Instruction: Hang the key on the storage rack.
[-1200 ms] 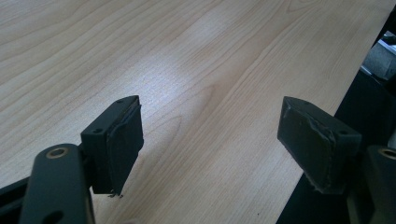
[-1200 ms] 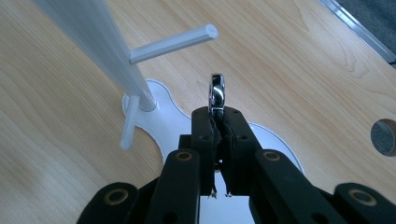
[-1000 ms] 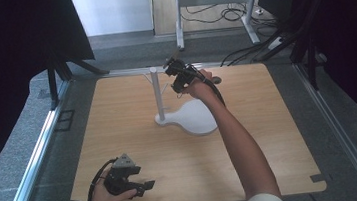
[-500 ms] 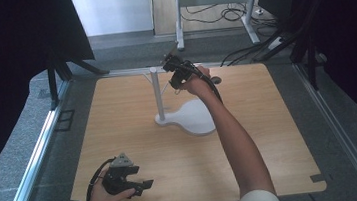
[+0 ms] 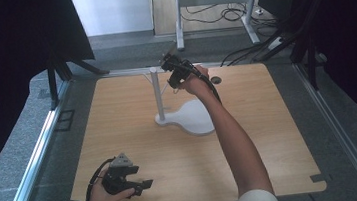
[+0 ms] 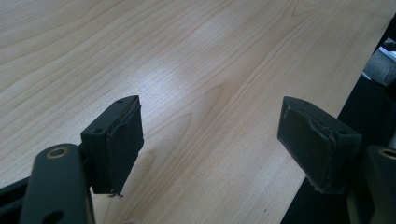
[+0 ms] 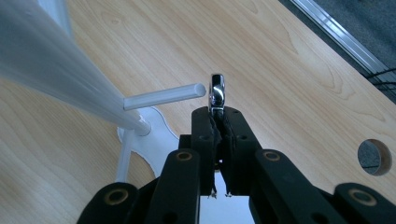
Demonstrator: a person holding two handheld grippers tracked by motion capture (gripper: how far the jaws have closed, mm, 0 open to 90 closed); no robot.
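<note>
A white stand has an upright post (image 5: 156, 90) on a flat white base (image 5: 193, 120) in the middle of the wooden table. A short white peg (image 7: 163, 96) sticks out sideways from the post (image 7: 56, 74). My right gripper (image 5: 172, 74) is raised beside the top of the post, shut on a small shiny metal piece (image 7: 216, 93) that pokes up from between its jaws (image 7: 218, 114). The metal piece sits just right of the peg's tip, apart from it. My left gripper (image 5: 142, 185) rests low at the table's near left, open (image 6: 210, 121) with nothing between its pads.
The table (image 5: 120, 137) has a round hole (image 5: 216, 80) at the back right, also seen past the right gripper (image 7: 373, 156). A metal rail (image 5: 36, 155) runs along the left side. Cables and a frame's legs (image 5: 178, 25) stand on the floor behind.
The right gripper has shifted slightly to the left, closer to the top of the post, still holding the metal piece. The left hand has stayed put.
</note>
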